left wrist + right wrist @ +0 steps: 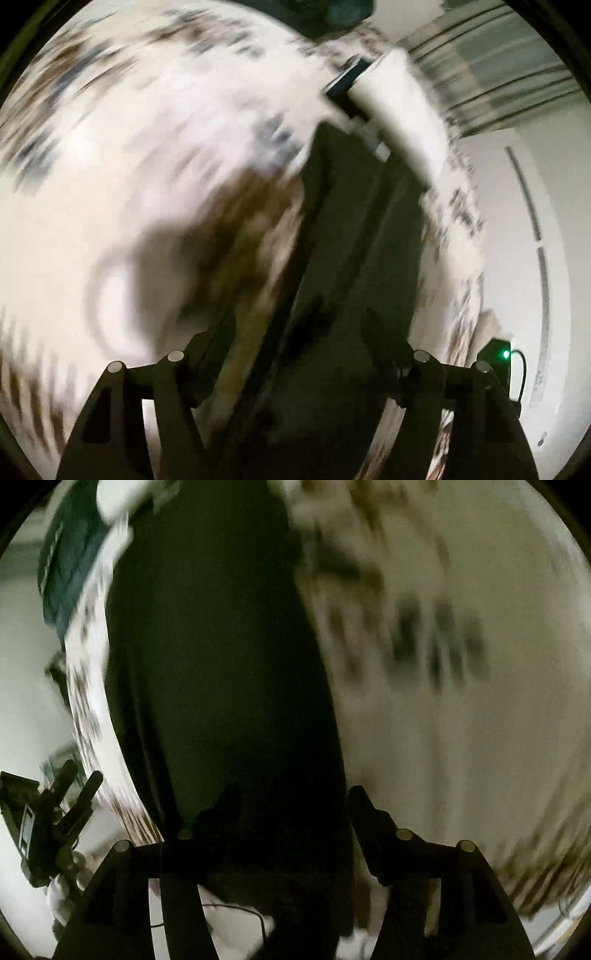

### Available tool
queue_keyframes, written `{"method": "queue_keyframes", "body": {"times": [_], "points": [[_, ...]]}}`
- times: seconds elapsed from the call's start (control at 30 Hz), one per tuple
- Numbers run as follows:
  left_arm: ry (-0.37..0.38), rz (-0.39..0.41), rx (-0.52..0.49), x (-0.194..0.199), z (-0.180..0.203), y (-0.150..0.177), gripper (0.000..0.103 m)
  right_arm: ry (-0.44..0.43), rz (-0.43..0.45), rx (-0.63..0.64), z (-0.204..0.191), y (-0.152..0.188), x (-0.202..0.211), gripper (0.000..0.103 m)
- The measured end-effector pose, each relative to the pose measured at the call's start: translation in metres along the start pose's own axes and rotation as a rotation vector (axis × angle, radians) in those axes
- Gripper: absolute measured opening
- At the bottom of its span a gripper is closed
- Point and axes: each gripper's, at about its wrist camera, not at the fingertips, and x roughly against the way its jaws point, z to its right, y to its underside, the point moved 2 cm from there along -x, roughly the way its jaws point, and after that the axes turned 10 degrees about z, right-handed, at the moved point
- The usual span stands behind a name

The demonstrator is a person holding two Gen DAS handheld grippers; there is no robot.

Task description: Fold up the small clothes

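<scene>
no readable text, labels or numbers (both views motion-blurred)

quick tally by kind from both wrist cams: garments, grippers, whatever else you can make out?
Dark garment: 1
Patterned white surface: 1
Teal cloth item at the far edge, blurred: 1
Grippers: 2, left gripper, right gripper
Total: 5

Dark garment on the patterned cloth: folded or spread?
Cannot tell. The dark garment lies as one long dark shape on the patterned cloth, but motion blur hides any fold lines or layered edges.
</scene>
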Motion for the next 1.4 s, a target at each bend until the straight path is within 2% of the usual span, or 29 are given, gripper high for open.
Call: {"method": "queue_keyframes", "body": {"times": [0.1, 0.2, 0.27, 0.3, 0.33, 0.4, 0.43, 0.47, 0.53, 0.63, 0.73, 0.8, 0.83, 0.87, 0.9, 0.93, 0.97, 1.0, 1.07, 1.2, 1.33, 1.4], "points": [[0.039, 0.019, -0.051, -0.060, 0.020, -0.064, 0.068, -0.011, 0.110, -0.023, -0.007, -0.066, 0.000, 0.063], [0.035, -0.016, -0.093, -0.117, 0.033, -0.094, 0.068, -0.049, 0.188, -0.077, -0.008, -0.137, -0.007, 0.064], [0.019, -0.037, -0.115, -0.145, 0.039, -0.108, 0.062, -0.071, 0.212, -0.094, 0.003, -0.175, -0.008, 0.071], [0.022, -0.039, -0.137, -0.152, 0.040, -0.114, 0.024, -0.072, 0.223, -0.103, 0.003, -0.192, -0.014, 0.071], [0.004, -0.044, -0.166, -0.159, 0.043, -0.119, 0.008, -0.074, 0.226, -0.110, 0.004, -0.207, -0.018, 0.072], [0.039, -0.037, -0.177, -0.161, 0.048, -0.126, 0.008, -0.115, 0.213, -0.134, 0.009, -0.227, -0.028, 0.071], [0.055, -0.031, -0.183, -0.157, 0.047, -0.129, 0.007, -0.128, 0.204, -0.137, 0.010, -0.232, -0.031, 0.058], [0.078, -0.027, -0.195, -0.149, 0.045, -0.132, 0.006, -0.126, 0.213, -0.123, 0.008, -0.239, -0.030, 0.030], [0.079, -0.026, -0.190, -0.152, 0.034, -0.141, 0.005, -0.085, 0.240, -0.063, 0.002, -0.239, -0.026, 0.022], [0.064, -0.064, -0.144, -0.182, 0.019, -0.154, 0.004, -0.045, 0.272, -0.060, -0.003, -0.243, -0.032, 0.019], [0.032, -0.092, -0.199, -0.201, 0.022, -0.150, 0.004, -0.002, 0.254, -0.068, 0.002, -0.248, -0.039, 0.019], [0.029, -0.106, -0.213, -0.196, 0.026, -0.150, 0.008, 0.011, 0.231, -0.065, 0.000, -0.247, -0.039, 0.023], [0.040, -0.115, -0.200, -0.190, 0.026, -0.150, 0.008, 0.003, 0.220, -0.066, -0.009, -0.246, -0.044, 0.028], [0.064, -0.123, -0.181, -0.185, 0.026, -0.150, 0.012, -0.012, 0.197, -0.069, -0.009, -0.245, -0.041, 0.036], [0.075, -0.129, -0.163, -0.174, 0.024, -0.148, 0.023, -0.033, 0.178, -0.072, -0.010, -0.240, -0.036, 0.041], [0.076, -0.124, -0.158, -0.161, 0.022, -0.146, 0.026, -0.050, 0.168, -0.075, -0.017, -0.232, -0.037, 0.052], [0.103, -0.110, -0.151, -0.141, 0.020, -0.140, 0.031, -0.066, 0.160, -0.075, -0.016, -0.222, -0.029, 0.057], [0.119, -0.107, -0.143, -0.128, 0.018, -0.135, 0.040, -0.088, 0.148, -0.074, -0.014, -0.208, -0.019, 0.058], [0.124, -0.098, -0.143, -0.097, 0.014, -0.120, 0.052, -0.103, 0.113, -0.071, -0.008, -0.178, -0.006, 0.061], [0.107, -0.120, -0.144, -0.034, 0.004, -0.063, 0.056, -0.096, 0.034, -0.081, 0.012, -0.102, 0.014, 0.063], [0.058, -0.160, -0.106, 0.013, -0.014, 0.014, 0.059, -0.092, -0.053, -0.104, 0.042, -0.009, 0.025, 0.063], [0.022, -0.196, -0.053, 0.030, -0.027, 0.058, 0.059, -0.097, -0.105, -0.136, 0.064, 0.041, 0.023, 0.063]]}}
